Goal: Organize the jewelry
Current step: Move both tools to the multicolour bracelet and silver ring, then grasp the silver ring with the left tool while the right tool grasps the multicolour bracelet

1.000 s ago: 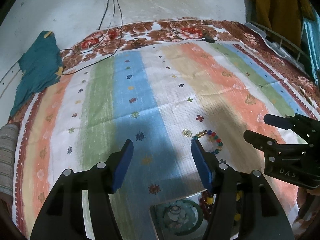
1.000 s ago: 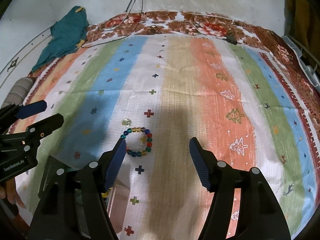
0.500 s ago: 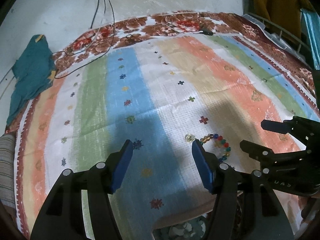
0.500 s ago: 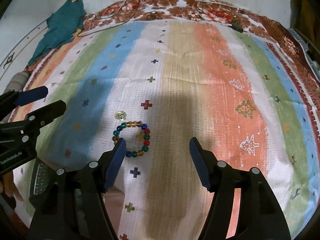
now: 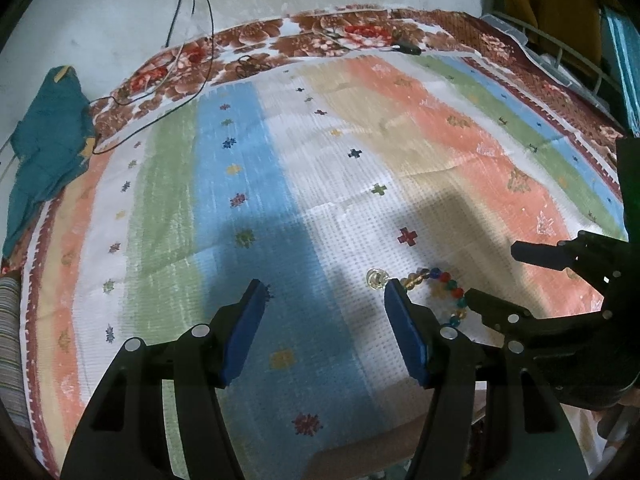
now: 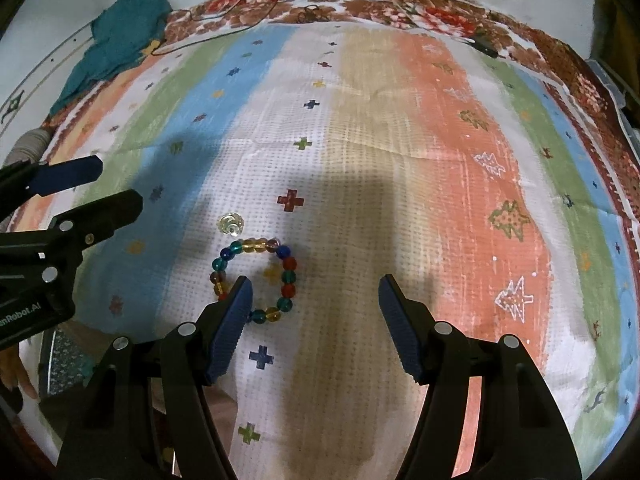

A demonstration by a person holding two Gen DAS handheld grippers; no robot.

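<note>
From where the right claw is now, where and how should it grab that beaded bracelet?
The beaded bracelet lies flat as an open ring on the striped cloth. The right claw is open, its left pad over the ring's near-left edge. Probably best: come straight down and pinch one short run of beads, one pad inside the loop and one outside, on the side away from the clear bead.

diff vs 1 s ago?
Both grippers have sunk toward the beaded bracelet, which looms larger in both views. Right gripper and left gripper stay open and empty. Bracelet and clear bead have not moved on the striped cloth.
</note>
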